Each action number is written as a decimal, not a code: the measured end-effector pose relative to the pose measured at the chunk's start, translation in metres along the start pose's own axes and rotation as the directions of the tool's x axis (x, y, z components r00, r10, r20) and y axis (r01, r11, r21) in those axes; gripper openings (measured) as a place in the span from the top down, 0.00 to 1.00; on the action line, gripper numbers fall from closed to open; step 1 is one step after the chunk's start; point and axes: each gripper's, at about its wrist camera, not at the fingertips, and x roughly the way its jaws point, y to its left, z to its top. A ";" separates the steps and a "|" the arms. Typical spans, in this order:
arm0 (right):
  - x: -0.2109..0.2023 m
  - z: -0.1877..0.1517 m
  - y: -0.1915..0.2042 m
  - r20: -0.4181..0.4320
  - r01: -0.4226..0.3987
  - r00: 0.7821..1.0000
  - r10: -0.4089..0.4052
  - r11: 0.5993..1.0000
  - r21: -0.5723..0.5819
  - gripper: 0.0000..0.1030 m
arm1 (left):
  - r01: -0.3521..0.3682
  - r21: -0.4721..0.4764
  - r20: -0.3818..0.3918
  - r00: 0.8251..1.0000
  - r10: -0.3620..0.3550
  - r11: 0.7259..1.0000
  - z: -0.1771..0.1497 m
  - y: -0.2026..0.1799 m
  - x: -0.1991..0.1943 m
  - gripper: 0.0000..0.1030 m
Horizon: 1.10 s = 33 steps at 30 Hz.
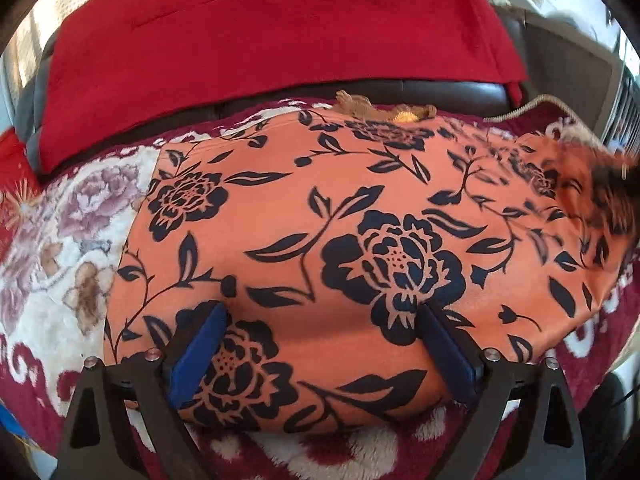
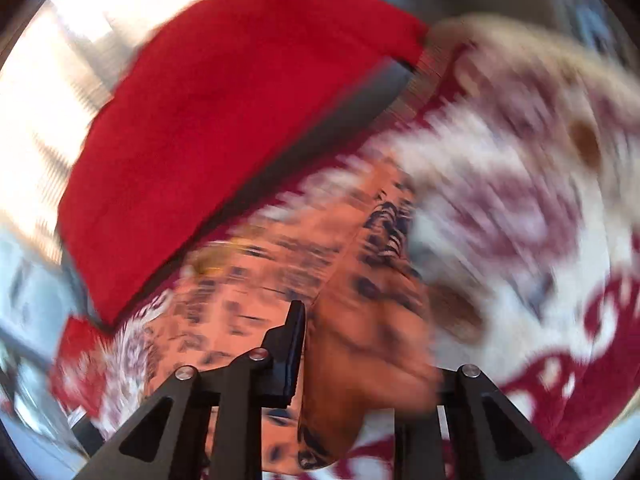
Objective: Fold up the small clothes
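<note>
The orange floral garment (image 1: 340, 220) lies flat on the plush blanket (image 1: 60, 240), below the red cloth (image 1: 260, 40). The left gripper (image 1: 320, 344) rests wide open on its near edge, pinning it. The right gripper (image 2: 360, 360), blurred, seems clamped on 1 lifted corner for folding.

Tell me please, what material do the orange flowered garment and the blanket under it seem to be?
The orange flowered garment looks like thin, smooth woven fabric, perhaps a synthetic or cotton blend: it lies flat with a faint sheen and crisp printed flowers. The blanket looks like plush fleece: its surface is fuzzy, with soft, blurred pattern edges.
</note>
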 end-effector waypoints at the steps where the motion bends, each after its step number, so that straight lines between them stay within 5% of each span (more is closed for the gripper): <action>1: -0.009 0.003 0.035 0.030 -0.011 0.999 0.014 0.995 -0.100 0.76 | 0.007 -0.042 0.011 1.000 -0.007 0.999 -0.001 0.010 -0.007 0.06; 5: -0.017 -0.014 0.128 0.043 -0.078 0.994 0.098 0.941 -0.330 0.76 | -0.026 -0.220 0.110 0.993 0.051 0.975 -0.008 0.057 -0.044 0.06; 8: 0.024 -0.054 0.164 -0.078 -0.127 0.992 0.103 0.903 -0.410 0.76 | -0.039 -0.342 0.146 0.985 0.094 0.939 -0.023 0.100 -0.064 0.06; 12: 0.097 -0.102 0.152 -0.273 -0.124 0.962 0.015 0.914 -0.386 0.76 | -0.071 -0.417 0.132 0.982 0.137 0.906 -0.038 0.144 -0.068 0.06; 16: 0.073 -0.087 0.160 -0.241 -0.142 0.969 0.049 0.913 -0.384 0.78 | -0.054 -0.460 0.136 0.982 0.130 0.886 -0.054 0.168 -0.065 0.06; 18: 0.062 -0.081 0.156 -0.237 -0.168 0.968 0.084 0.916 -0.364 0.74 | 0.002 -0.481 0.134 0.988 0.072 0.877 -0.055 0.169 -0.066 0.07; 20: 0.059 -0.079 0.148 -0.268 -0.196 0.957 0.113 0.931 -0.308 0.50 | 0.099 -0.471 0.176 0.984 -0.017 0.877 -0.050 0.161 -0.073 0.07; 21: 0.056 -0.081 0.143 -0.272 -0.212 0.953 0.132 0.934 -0.289 0.27 | 0.146 -0.456 0.195 0.979 -0.061 0.878 -0.044 0.156 -0.074 0.07; 24: 0.059 -0.084 0.137 -0.233 -0.190 0.965 0.119 0.931 -0.313 0.26 | 0.255 -0.391 0.219 0.959 -0.180 0.885 -0.021 0.133 -0.074 0.07; 26: 0.059 -0.085 0.144 -0.198 -0.131 0.978 0.060 0.921 -0.368 0.27 | 0.266 -0.355 0.210 0.957 -0.201 0.896 -0.007 0.119 -0.073 0.07; 29: 0.046 -0.096 0.173 -0.075 -0.034 0.997 -0.010 0.827 -0.561 0.26 | 0.272 -0.329 0.222 0.953 -0.205 0.904 0.000 0.107 -0.077 0.07; 33: 0.049 -0.111 0.200 0.023 0.076 0.995 -0.092 0.627 -0.775 0.26 | 0.258 -0.350 0.204 0.959 -0.195 0.900 -0.009 0.107 -0.076 0.07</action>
